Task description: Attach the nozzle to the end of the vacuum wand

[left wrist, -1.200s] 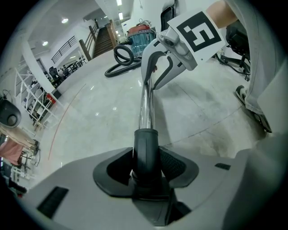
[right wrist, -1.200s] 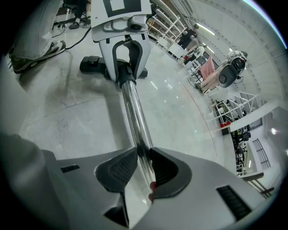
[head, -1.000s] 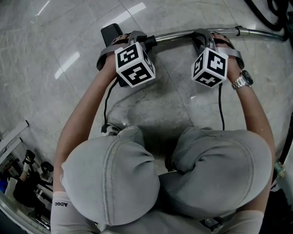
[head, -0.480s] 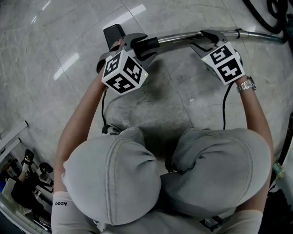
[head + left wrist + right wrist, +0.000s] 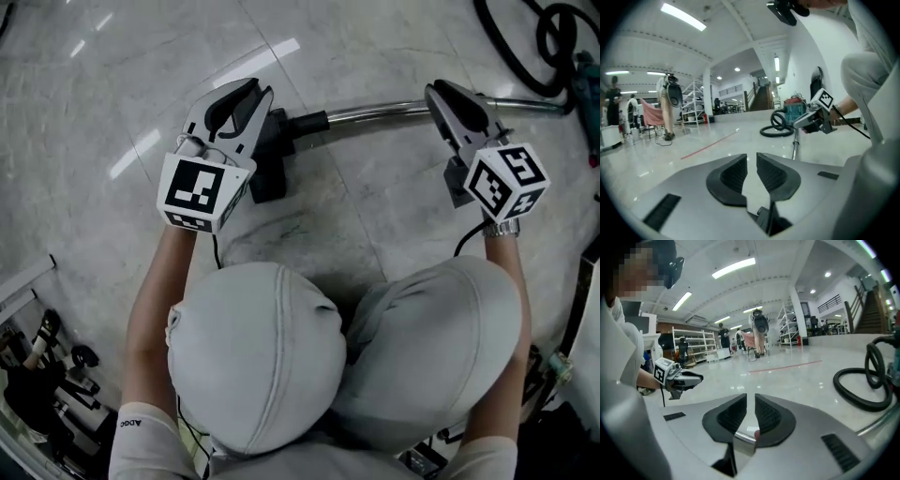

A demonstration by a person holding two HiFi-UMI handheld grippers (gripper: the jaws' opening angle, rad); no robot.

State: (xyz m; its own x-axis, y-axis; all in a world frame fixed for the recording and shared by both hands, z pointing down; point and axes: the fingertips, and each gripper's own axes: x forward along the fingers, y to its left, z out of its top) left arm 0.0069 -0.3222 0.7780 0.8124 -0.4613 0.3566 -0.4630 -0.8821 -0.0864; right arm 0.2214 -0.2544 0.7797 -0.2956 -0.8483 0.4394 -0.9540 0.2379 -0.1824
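A black nozzle [image 5: 266,159] lies on the floor, its neck joined to the end of the chrome wand [image 5: 375,114]. My left gripper [image 5: 251,94] hangs above the nozzle, apart from it. In the left gripper view its jaws [image 5: 751,159] are closing to a narrow gap with nothing between them. My right gripper [image 5: 441,92] hovers over the wand's far part without touching it. Its jaws [image 5: 750,401] are also closing on nothing. Each gripper shows in the other's view: the right gripper [image 5: 815,117], the left gripper [image 5: 677,378].
A black hose [image 5: 525,42] coils at the top right and runs to a teal vacuum body [image 5: 794,110]. The person's grey-trousered knees [image 5: 262,356] fill the near side. A rack with gear [image 5: 37,361] stands at the lower left. Shelves and people stand far off.
Both grippers let go of the wand and nozzle, rose and drew back toward the person. The joined wand and nozzle stay on the floor. The wrists rolled.
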